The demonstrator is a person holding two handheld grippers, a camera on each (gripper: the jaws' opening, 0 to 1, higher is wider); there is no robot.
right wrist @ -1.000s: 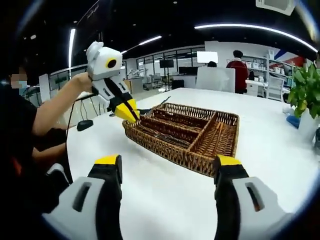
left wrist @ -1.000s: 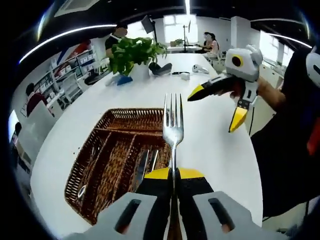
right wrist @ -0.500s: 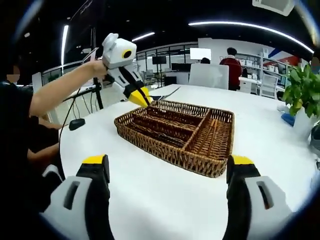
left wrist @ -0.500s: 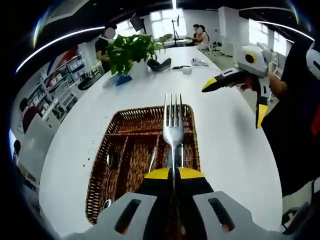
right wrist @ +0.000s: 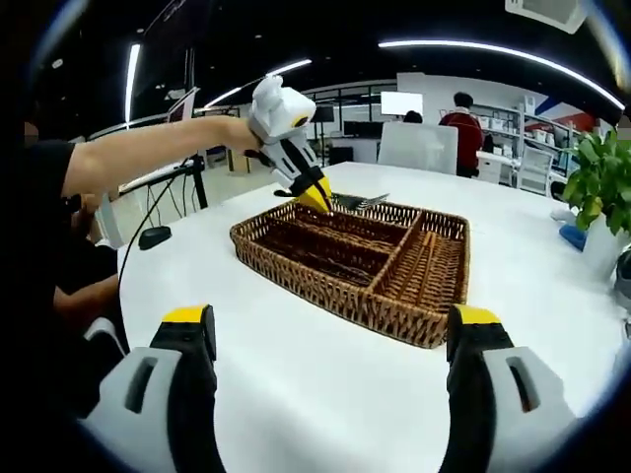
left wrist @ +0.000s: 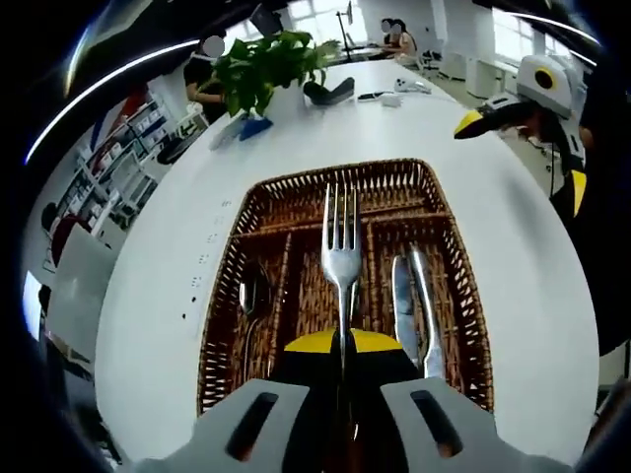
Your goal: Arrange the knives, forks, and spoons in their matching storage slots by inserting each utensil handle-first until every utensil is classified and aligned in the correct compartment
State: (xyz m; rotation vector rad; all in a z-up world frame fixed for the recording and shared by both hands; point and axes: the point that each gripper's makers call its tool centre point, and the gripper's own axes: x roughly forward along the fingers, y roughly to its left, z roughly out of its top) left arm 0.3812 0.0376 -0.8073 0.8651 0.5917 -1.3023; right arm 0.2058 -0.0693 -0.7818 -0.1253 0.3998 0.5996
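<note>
My left gripper [left wrist: 343, 342] is shut on the handle of a silver fork [left wrist: 341, 229], whose tines point away from me. The fork hangs over the middle compartment of a brown wicker basket [left wrist: 223, 304]. Two knives [left wrist: 405, 296] lie in the basket's right compartment and a spoon [left wrist: 250, 298] in its left one. In the right gripper view, the left gripper [right wrist: 317, 194] holds the fork [right wrist: 361, 201] over the far rim of the basket [right wrist: 325, 296]. My right gripper [right wrist: 333, 317] stands open above the white table, near the basket's side. It also appears at the upper right [left wrist: 523, 156].
A potted plant [left wrist: 262, 67] stands on the long white table [left wrist: 158, 256] beyond the basket, with a dark object [left wrist: 329, 92] and small white items [left wrist: 390, 99] near it. The plant [right wrist: 601, 168] is at the right edge. People sit at desks behind.
My left gripper has carried the fork from beside the basket to above its middle compartment, tilting down over it. The right gripper has stayed open and nearly still.
</note>
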